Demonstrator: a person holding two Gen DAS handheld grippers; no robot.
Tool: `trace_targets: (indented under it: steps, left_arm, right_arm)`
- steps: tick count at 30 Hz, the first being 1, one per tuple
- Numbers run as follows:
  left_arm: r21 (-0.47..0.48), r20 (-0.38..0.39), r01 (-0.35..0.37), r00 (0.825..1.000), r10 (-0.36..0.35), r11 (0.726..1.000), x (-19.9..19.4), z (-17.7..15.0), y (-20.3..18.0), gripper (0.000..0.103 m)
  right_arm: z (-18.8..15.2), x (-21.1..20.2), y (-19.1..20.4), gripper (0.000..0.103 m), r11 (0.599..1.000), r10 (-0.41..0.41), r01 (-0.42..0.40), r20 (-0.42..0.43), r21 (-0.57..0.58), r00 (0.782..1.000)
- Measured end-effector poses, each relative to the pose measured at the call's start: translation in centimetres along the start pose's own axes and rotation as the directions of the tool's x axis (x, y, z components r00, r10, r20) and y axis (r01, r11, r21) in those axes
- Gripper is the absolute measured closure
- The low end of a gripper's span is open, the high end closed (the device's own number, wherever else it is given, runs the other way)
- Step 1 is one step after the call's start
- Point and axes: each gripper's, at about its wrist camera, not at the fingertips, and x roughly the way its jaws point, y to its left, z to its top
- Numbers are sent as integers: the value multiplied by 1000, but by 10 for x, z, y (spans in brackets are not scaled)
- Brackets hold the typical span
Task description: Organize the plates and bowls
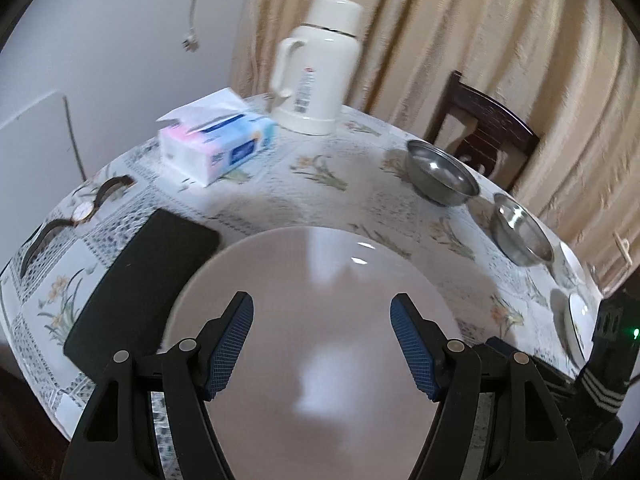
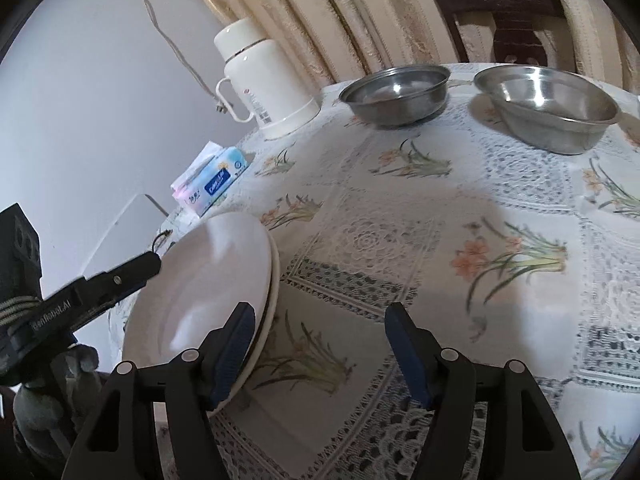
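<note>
Left gripper (image 1: 322, 308) sits over a white plate (image 1: 312, 320), fingers (image 1: 236, 344) spread wide, nothing between them. From the right wrist view this plate (image 2: 208, 292) lies on top of another white plate (image 2: 269, 312), stacked at the tabletop's near left edge, and the left gripper (image 2: 132, 270) reaches in over its rim; contact between fingers and plate cannot be told. Right gripper (image 2: 320, 312) hangs above bare cloth just right of the stack, fingers (image 2: 408, 352) parted, holding nothing.

Two steel bowls stand on the far side of the tabletop (image 2: 400, 240), side by side but apart: far bowl (image 2: 394, 94), near bowl (image 2: 548, 110). Same pair in the left view: far bowl (image 1: 440, 172), near bowl (image 1: 520, 232). More white dishes (image 1: 576, 316) show at the right edge of the left view, partly cut off.

Other stuff on the floral cloth: white thermos jug (image 1: 316, 68) upright at the back, tissue pack (image 1: 218, 146) in front-left of it, dark flat case (image 1: 140, 280) touching the stack's left side, eyeglasses (image 1: 80, 212) further left. Dark wooden chair (image 1: 484, 128) behind the bowls, beige curtain (image 1: 460, 20) behind that. A gloved hand (image 2: 52, 404) grips the left tool's handle.
</note>
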Motion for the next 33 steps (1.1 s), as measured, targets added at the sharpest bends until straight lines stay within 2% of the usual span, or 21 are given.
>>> trace_targets:
  steps: [12, 16, 19, 28, 33]
  left_arm:
    - [103, -31, 39, 999, -36, 994, 8, -8, -62, 31]
    - [112, -85, 65, 995, -56, 992, 18, -14, -82, 31]
    - [108, -126, 89, 989, -75, 990, 24, -19, -98, 28]
    - [192, -172, 154, 978, -121, 969, 31, -34, -159, 28]
    - [227, -202, 183, 970, -138, 957, 40, -41, -189, 28]
  right_arm:
    - [3, -34, -41, 32, 996, -32, 26, 63, 88, 998]
    - [2, -48, -55, 22, 993, -36, 24, 97, 118, 995]
    - [1, -65, -65, 12, 991, -43, 24, 144, 132, 989]
    - [-2, -110, -101, 11, 982, -106, 66, 228, 178, 968]
    - [-4, -135, -121, 11, 973, -166, 112, 275, 201, 947]
